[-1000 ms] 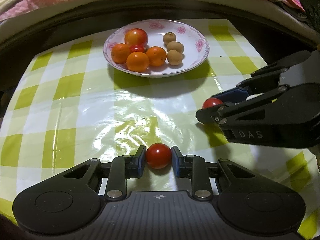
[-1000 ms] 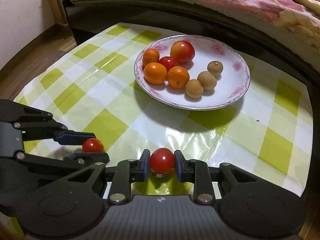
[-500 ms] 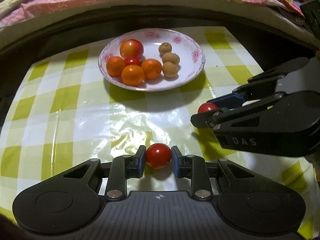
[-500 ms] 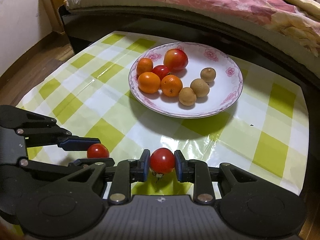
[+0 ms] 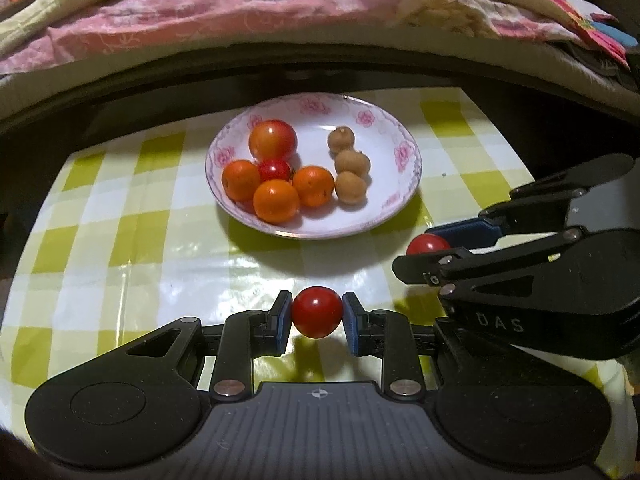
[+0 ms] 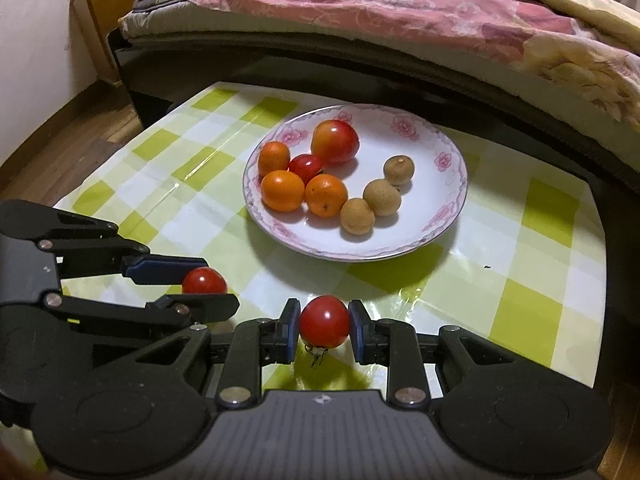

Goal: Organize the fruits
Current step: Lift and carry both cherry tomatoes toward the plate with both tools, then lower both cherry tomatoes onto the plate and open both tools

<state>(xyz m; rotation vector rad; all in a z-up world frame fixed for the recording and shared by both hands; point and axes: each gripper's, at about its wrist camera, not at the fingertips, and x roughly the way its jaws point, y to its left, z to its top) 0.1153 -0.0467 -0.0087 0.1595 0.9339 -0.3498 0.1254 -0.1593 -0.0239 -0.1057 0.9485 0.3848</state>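
My left gripper [image 5: 317,312] is shut on a red cherry tomato [image 5: 317,311] and holds it above the checked tablecloth. My right gripper [image 6: 324,322] is shut on another red cherry tomato [image 6: 324,320], stem down. Each gripper shows in the other's view, the right one [image 5: 430,254] with its tomato [image 5: 427,245], the left one [image 6: 202,284] with its tomato [image 6: 204,281]. Ahead stands a white flowered plate [image 5: 396,200] [image 6: 448,224] with a large tomato [image 5: 273,140], a small tomato [image 5: 274,169], three oranges [image 5: 276,201] and three brown longans [image 5: 352,162].
The green and white checked tablecloth [image 5: 120,240] covers a small table. A bed with a pink quilt [image 5: 280,4] runs along the far edge. A wooden nightstand [image 6: 104,20] and wood floor [image 6: 60,140] lie to the left.
Both grippers have risen and drawn back from the plate with their tomatoes still held. The plate looks smaller and farther away.
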